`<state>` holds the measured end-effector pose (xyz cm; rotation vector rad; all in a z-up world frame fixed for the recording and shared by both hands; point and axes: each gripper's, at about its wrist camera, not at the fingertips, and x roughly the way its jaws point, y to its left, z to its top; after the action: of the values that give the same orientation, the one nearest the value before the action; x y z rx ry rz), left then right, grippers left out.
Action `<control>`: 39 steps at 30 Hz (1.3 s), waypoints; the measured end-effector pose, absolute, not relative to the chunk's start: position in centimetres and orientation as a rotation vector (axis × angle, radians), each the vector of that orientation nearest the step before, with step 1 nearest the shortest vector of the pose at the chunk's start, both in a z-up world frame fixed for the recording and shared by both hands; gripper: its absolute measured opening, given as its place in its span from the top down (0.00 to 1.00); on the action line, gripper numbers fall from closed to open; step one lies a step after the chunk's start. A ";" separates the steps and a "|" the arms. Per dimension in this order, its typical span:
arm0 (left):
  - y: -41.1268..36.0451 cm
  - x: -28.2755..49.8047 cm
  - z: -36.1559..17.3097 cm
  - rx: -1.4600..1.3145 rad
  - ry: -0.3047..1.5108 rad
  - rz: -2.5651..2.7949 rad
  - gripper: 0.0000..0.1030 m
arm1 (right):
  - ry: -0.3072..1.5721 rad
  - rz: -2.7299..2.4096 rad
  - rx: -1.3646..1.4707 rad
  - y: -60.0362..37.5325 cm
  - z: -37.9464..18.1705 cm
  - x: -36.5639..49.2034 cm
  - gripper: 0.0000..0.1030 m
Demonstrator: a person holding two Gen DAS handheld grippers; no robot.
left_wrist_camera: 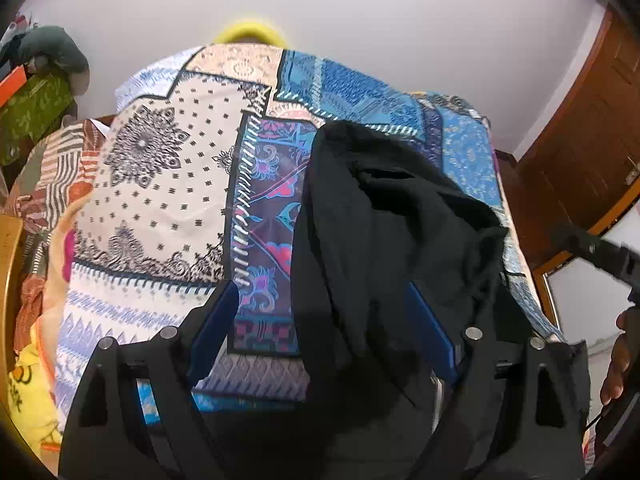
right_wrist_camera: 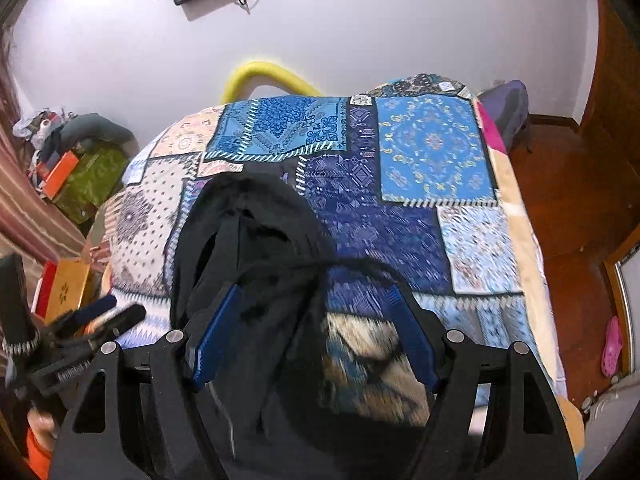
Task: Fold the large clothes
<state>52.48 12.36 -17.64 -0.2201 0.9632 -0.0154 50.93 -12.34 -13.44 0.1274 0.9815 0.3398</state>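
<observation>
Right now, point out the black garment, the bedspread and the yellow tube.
black garment (left_wrist_camera: 384,216), left wrist view, middle of the bunched cloth.
bedspread (right_wrist_camera: 432,148), right wrist view, light blue medallion patch.
yellow tube (right_wrist_camera: 256,74), right wrist view, top of its bend behind the bed.

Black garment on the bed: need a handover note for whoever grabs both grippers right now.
Left gripper: jaws wide; black garment drapes over its right finger, no pads pressing it.
Right gripper: jaws wide; garment lies over its left finger, not pinched.
Garment: bunched in a loose heap on the patchwork bedspread, between the two grippers.
Done: no neat fold visible.
Left: spread it flat on the bedspread, then fold; probably regrip an edge with each gripper first.
</observation>
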 end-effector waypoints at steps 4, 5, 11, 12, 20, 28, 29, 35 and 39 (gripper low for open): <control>12.7 54.6 -19.3 -0.247 0.980 -0.017 0.22 | 1.037 0.301 0.152 -11.3 -15.7 54.1 0.30; 12.8 55.1 -19.7 -0.255 0.987 -0.016 0.23 | 1.070 0.278 0.150 -11.1 -16.8 54.9 0.30; 12.6 57.0 -23.0 -0.274 1.058 -0.058 0.49 | 1.149 0.273 0.125 -10.8 -21.5 55.5 0.61; 12.4 57.2 -23.7 -0.274 1.078 -0.070 0.57 | 1.134 0.273 0.110 -10.8 -21.4 55.3 0.66; 10.4 54.3 -21.6 -0.106 1.007 -0.037 0.87 | 0.993 0.304 -0.019 -9.5 -16.8 50.8 0.93; 9.8 46.3 -15.3 -0.006 0.915 -0.100 0.87 | 0.878 0.379 -0.033 -10.3 -11.7 44.3 0.93; 9.7 45.4 -14.8 0.005 0.904 -0.109 0.88 | 0.868 0.385 -0.041 -10.3 -11.2 43.3 0.93; 8.5 38.5 -13.0 0.023 0.898 -0.171 0.88 | 0.841 0.417 -0.033 -11.5 -9.8 36.7 0.93; 7.8 34.2 -12.8 0.064 0.903 -0.208 0.86 | 0.849 0.419 -0.025 -12.5 -10.5 33.5 0.93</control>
<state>34.18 7.77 -12.84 0.0642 0.9034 -0.2079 33.55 -12.52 -10.53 -0.0246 0.8488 0.4194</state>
